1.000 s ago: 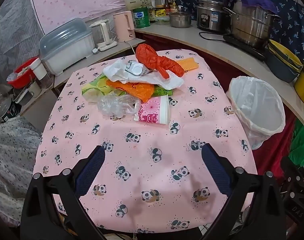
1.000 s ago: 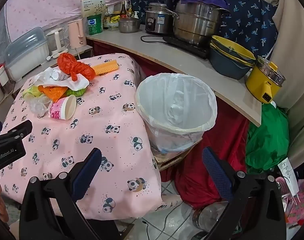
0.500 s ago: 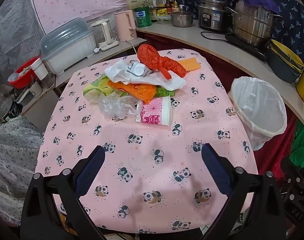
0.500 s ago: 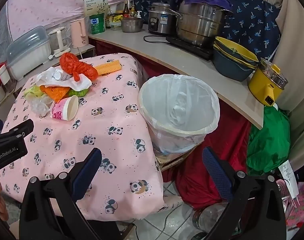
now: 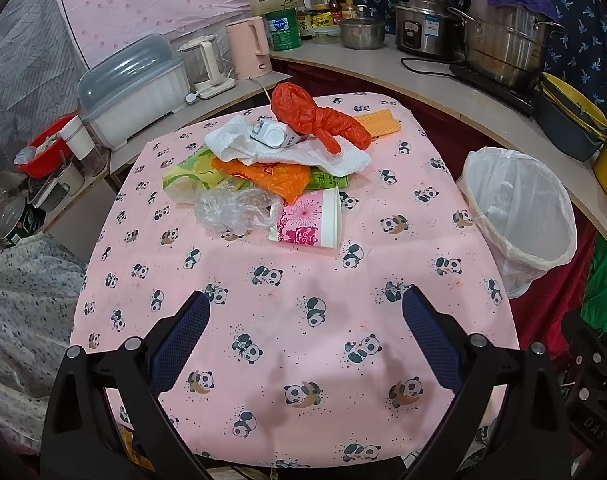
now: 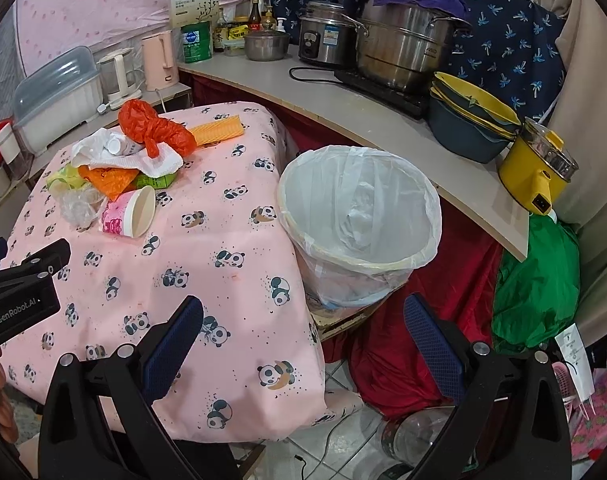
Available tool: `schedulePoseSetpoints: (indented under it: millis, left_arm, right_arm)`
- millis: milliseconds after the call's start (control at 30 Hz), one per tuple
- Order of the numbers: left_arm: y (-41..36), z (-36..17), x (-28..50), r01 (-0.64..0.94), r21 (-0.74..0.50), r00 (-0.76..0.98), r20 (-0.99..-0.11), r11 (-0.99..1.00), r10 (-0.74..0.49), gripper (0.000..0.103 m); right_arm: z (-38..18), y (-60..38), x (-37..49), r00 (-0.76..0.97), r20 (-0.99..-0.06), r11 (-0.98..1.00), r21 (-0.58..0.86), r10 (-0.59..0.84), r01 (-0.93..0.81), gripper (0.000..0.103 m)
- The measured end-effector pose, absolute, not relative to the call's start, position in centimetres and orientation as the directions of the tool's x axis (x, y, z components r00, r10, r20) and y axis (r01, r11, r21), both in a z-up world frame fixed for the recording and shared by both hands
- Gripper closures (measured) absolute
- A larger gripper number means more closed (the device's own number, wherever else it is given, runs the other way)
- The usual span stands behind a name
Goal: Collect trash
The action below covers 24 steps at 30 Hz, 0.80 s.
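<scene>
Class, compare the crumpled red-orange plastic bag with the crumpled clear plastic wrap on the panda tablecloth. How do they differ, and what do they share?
1. The crumpled red-orange plastic bag is opaque and bright; the crumpled clear plastic wrap is see-through.
2. The bag sits on top of the pile, on the white plastic bag; the wrap lies on the panda tablecloth at the pile's near edge.
3. The bag looks bulkier.

Both are scrunched plastic, untouched by either gripper.

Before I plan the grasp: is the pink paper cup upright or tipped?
Tipped. The pink paper cup lies on its side on the tablecloth, its open mouth facing the lined bin.
</scene>
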State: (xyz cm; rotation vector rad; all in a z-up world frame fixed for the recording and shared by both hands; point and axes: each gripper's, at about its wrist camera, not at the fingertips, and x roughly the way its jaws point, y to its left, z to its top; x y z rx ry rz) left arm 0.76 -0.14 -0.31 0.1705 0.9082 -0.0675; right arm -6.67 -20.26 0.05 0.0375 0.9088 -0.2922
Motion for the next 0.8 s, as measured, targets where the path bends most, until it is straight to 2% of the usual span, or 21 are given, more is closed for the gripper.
schedulePoseSetpoints:
  millis: [800]
  left_arm:
    - [-0.16, 0.16, 0.54, 0.129, 0.130, 0.629, -0.777, 0.983, 0.020, 0.011]
  right_arm:
    - [0.09, -20.13, -6.47, 0.578, -0.782, 0.961, -0.093, -0.233, 0.261, 0.007]
